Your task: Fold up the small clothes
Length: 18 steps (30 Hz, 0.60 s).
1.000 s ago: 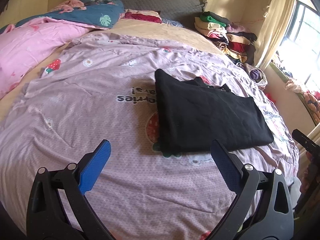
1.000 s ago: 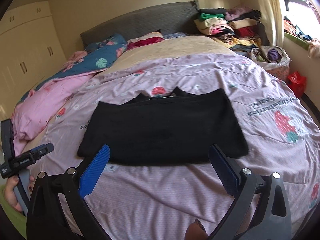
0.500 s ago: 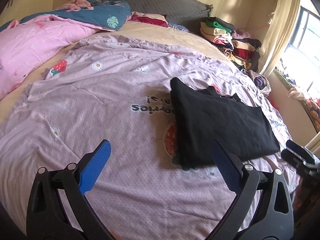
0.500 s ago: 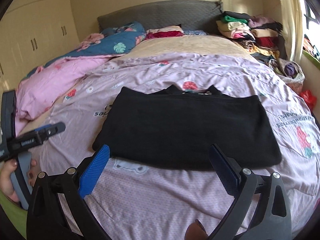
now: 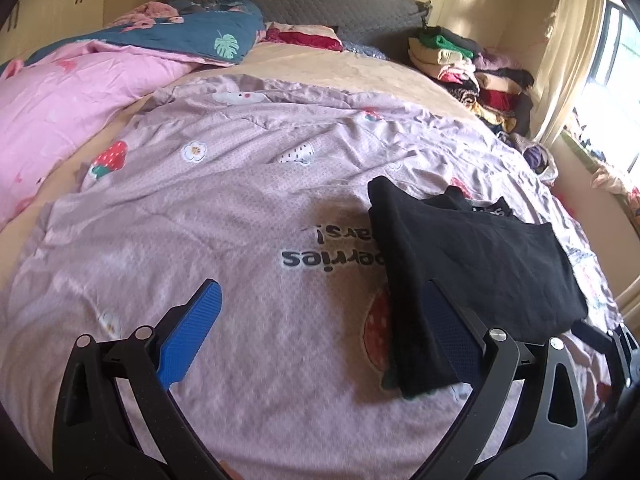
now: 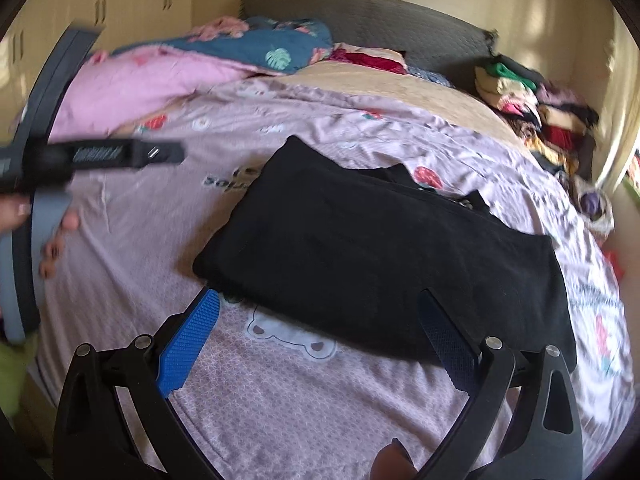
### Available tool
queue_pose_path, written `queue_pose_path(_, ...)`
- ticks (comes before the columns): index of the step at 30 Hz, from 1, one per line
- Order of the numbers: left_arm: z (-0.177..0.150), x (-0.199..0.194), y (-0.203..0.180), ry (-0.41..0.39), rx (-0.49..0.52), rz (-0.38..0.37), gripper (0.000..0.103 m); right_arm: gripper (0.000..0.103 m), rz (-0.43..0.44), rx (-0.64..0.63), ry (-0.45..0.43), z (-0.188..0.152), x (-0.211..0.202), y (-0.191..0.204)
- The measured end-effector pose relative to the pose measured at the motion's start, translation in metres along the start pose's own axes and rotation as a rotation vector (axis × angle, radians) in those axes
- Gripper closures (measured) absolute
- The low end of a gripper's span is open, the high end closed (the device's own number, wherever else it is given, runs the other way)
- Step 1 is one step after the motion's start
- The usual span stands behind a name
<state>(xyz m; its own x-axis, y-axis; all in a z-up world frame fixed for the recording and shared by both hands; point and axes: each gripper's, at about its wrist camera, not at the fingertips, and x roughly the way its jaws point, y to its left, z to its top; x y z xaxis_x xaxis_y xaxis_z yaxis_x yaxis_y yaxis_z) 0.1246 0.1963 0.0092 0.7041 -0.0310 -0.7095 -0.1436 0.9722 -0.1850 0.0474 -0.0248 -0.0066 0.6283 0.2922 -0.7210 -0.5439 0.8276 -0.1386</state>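
Left wrist view: left claw [image 5: 316, 328] spread wide, empty, hovering low over the lilac quilt [image 5: 224, 216]. Black garment [image 5: 472, 268] lying flat on the quilt to the right, already folded to a rectangle, its near-left corner just beyond the right finger. Collar poking out along the far edge. Right claw [image 5: 612, 344] barely visible at the far right edge, state not clear here.

Right wrist view: right claw [image 6: 320, 336] also wide open, holding nothing, hovering above the garment's near edge [image 6: 376, 248]. Left claw's body seen at the left, gripped by a hand [image 6: 48, 236], blurred.

Handling, as a judgement: soft, light knit, limp, several layers thick at the folded edges, likely to sag and slide apart if lifted by 1 layer. Best taken at the 2 near corners, pinching all layers together, 1 claw per corner. Quilt underneath loose and easy to catch by mistake.
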Motion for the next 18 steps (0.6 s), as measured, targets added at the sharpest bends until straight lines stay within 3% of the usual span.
queue_pose_path(9,0.019,0.032,-0.016,0.034,0.062,0.006,0.010,0.005,-0.057,-0.140,0.048,-0.010,0.037,0.029)
queue_pose_path(18,0.032,0.072,-0.028,0.095,0.082,0.006,0.010,0.005,-0.138,-0.209,0.082,-0.017,0.077,0.028)
